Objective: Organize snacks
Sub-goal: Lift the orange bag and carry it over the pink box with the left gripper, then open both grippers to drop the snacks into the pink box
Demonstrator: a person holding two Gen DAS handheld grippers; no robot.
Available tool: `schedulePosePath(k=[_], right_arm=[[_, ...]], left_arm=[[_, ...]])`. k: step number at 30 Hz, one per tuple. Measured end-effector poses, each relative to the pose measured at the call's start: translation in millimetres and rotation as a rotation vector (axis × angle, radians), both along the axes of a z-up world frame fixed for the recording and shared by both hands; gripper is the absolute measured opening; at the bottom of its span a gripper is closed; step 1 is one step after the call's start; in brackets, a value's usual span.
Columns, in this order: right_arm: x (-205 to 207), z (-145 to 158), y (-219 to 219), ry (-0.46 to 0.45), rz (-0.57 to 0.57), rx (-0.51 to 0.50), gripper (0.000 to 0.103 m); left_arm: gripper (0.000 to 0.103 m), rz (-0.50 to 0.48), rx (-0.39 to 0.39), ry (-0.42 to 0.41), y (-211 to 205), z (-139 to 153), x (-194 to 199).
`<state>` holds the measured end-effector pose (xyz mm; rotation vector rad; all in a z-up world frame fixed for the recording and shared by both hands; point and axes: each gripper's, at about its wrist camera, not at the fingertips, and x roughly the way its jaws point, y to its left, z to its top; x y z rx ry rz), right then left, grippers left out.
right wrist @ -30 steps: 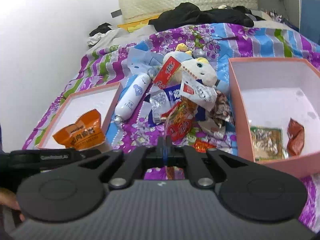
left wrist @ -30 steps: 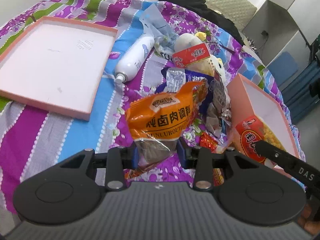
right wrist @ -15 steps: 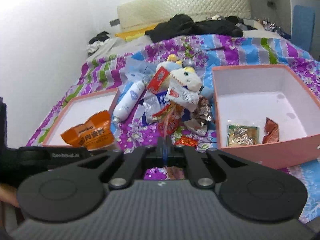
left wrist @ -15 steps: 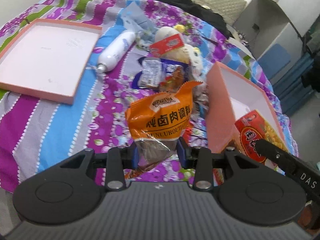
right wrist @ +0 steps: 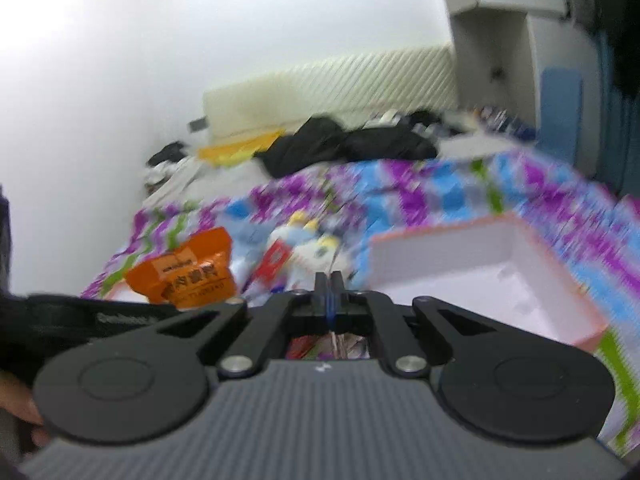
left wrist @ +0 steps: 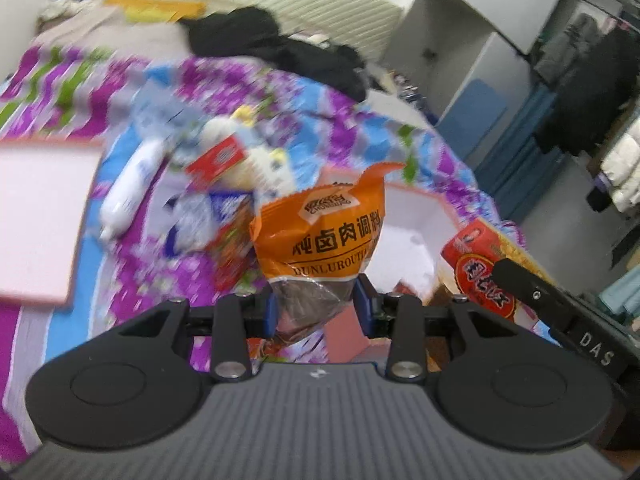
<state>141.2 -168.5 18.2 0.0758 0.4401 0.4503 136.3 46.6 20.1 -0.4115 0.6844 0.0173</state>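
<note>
L gripper (left wrist: 316, 310) clamps orange seasoning packet (left wrist: 320, 232) by its bottom edge, aloft. R gripper (right wrist: 329, 280) pinched tight on red snack pack (left wrist: 480, 272). Step, prob.: carry to pink box (left wrist: 412, 236), 1 o'clock of the packet. Next: get over the opening, release.

Landmark: pink box (left wrist: 404, 240), top open, white interior largely bare — clear entry from above. Left of box: snack pile (left wrist: 224, 216) and white bottle (left wrist: 128, 188) crowd the bed (left wrist: 328, 120). Right of box: red packet (left wrist: 480, 268) in the right gripper (right wrist: 329, 280) blocks that flank.
</note>
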Motion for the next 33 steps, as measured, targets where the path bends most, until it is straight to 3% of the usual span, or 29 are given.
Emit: schedulePosePath(k=[6,12,16,23,29,33], right_arm=[[29.7,29.7,-27.1,-0.096,-0.080,-0.016,0.003],[73.9,36.6,-52.5,-0.108,-0.167,-0.034,0.003],[120.2,20.6,-66.5,-0.040,-0.218,-0.068,0.004],[195.2,-37.3,-98.8,0.178,-0.256,-0.114,0.004],[220.7,-89.3,-113.8,0.305,-0.263,-0.161,0.004],[233.7,-117.6,-120.5,0.361,-0.280,-0.164,0.005]], left_arm=[[0.043,-0.080,0.052,-0.061,-22.2,40.4,54.8],[0.043,-0.179,0.068,-0.051,-58.2,46.9,120.5],[0.043,-0.224,0.055,0.004,-81.9,31.3,174.7],[0.043,-0.284,0.079,0.168,-122.5,-19.0,251.8],[0.043,-0.306,0.097,0.316,-139.9,-63.3,298.2],[0.043,-0.325,0.115,0.361,-147.2,-86.2,316.1]])
